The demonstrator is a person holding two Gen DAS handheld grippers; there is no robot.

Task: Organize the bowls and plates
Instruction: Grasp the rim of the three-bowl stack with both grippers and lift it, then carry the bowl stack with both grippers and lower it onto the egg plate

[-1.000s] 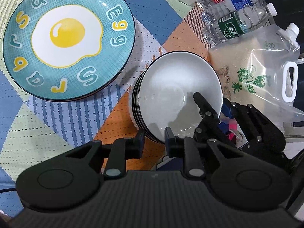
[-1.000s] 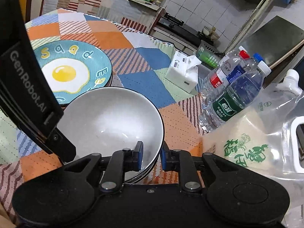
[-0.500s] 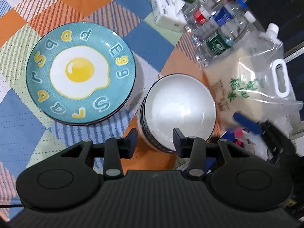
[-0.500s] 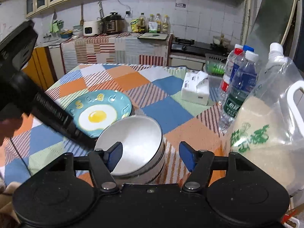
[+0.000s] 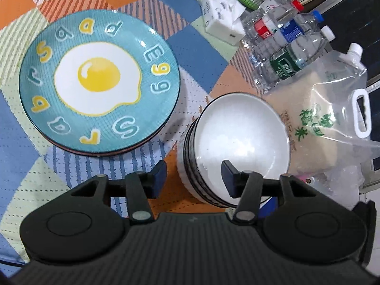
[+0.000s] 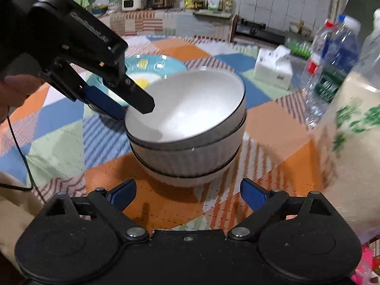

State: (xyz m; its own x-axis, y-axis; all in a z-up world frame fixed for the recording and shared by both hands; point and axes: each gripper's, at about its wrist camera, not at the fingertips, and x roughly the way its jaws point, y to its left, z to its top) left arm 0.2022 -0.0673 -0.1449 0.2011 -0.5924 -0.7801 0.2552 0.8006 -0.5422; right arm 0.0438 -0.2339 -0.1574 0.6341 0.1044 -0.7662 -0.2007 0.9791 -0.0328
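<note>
A stack of three white bowls (image 5: 242,142) with dark rims stands on the patchwork tablecloth, also seen in the right wrist view as the bowl stack (image 6: 190,152). Left of it lies a pile of teal fried-egg plates (image 5: 99,80). My left gripper (image 5: 193,178) straddles the top bowl's near-left rim, one finger inside and one outside. Its jaws are opening and the pads stand clear of the rim. Its fingers (image 6: 140,99) show in the right wrist view. My right gripper (image 6: 188,194) hangs low in front of the stack, jaws opening wide, nothing between them.
Several water bottles (image 5: 285,47), a clear rice pouch with a handle (image 5: 320,118) and a white tissue pack (image 5: 223,21) crowd the table right of the bowls. A person's hand (image 6: 14,87) holds the left gripper. A kitchen counter with jars lines the far wall.
Both grippers were shut at the top bowl's rim; both have let go and opened. The right gripper pulled back and sank to the foot of the stack. The bowl rests on the stack.
</note>
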